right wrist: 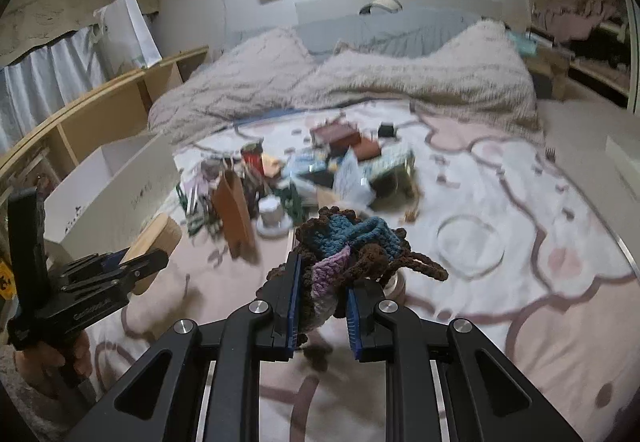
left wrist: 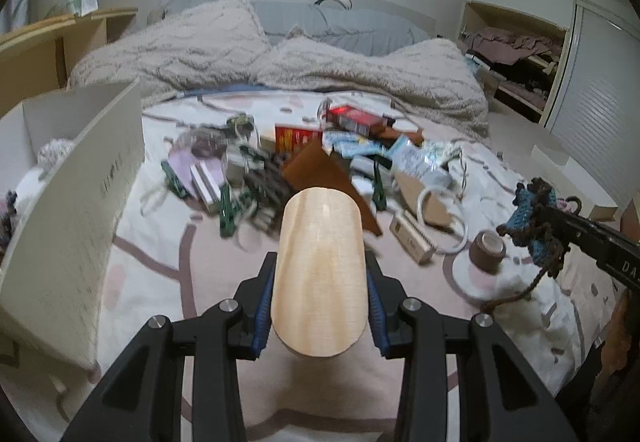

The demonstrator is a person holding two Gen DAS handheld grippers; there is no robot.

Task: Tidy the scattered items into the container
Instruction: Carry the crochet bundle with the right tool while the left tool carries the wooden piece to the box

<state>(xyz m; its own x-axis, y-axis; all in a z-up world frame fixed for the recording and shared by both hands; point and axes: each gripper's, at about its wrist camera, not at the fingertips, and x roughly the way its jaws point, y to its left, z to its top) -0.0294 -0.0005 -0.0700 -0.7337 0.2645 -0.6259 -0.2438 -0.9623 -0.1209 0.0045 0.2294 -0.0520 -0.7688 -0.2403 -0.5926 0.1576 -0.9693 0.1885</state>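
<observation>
My left gripper is shut on a light wooden block with rounded ends, held above the pink-and-white bedcover. It also shows in the right wrist view at the left with the block. My right gripper is shut on a crocheted piece of brown, blue and purple yarn; it shows in the left wrist view at the right with the yarn. The white open container stands at the left, some items inside. A pile of scattered items lies ahead.
A brown tape roll and a clear ring lie near the pile's right side. A fluffy beige blanket covers the far bed. Wooden shelves run along the left, and an open closet is at the right.
</observation>
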